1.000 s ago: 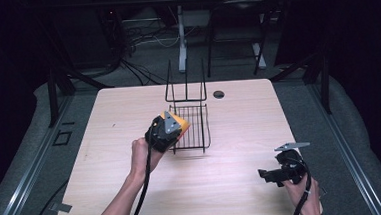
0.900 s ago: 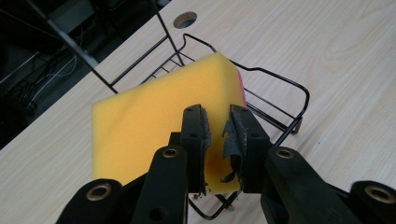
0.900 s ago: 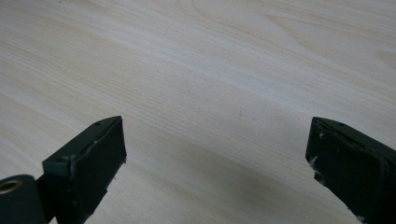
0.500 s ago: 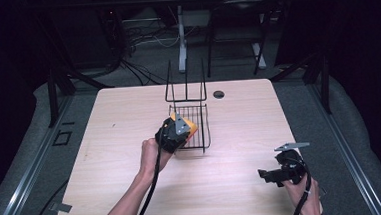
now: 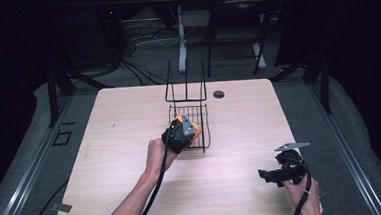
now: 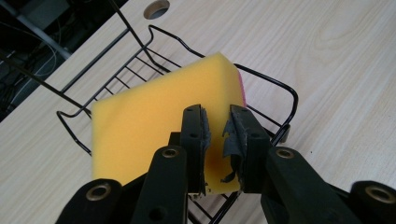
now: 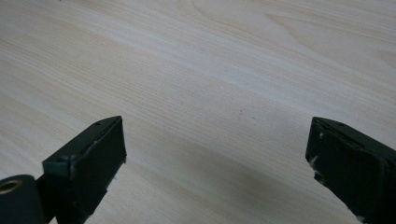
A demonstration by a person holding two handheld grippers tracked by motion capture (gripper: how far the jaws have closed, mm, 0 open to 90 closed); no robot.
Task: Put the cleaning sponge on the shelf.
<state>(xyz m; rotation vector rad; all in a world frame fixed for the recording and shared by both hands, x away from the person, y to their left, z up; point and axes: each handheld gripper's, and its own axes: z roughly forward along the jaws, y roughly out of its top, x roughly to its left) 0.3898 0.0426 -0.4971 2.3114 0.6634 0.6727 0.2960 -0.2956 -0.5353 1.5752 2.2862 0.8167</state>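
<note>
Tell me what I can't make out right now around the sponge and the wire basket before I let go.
- Basket floor under the sponge: left gripper view, hidden by the sponge, so contact is unclear.
- Sponge's pink side: left gripper view, a sliver shows; the rest faces away.
- Sponge in the high view: mostly covered by the left hand-held gripper.
- Right hand-held gripper fingertips: cut off by the lower edge; bare table between.

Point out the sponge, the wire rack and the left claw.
sponge (image 6: 154,116), left gripper view, yellow top face
wire rack (image 6: 275,81), left gripper view, far rim wire
left claw (image 6: 217,135), left gripper view, between its fingertips
</note>
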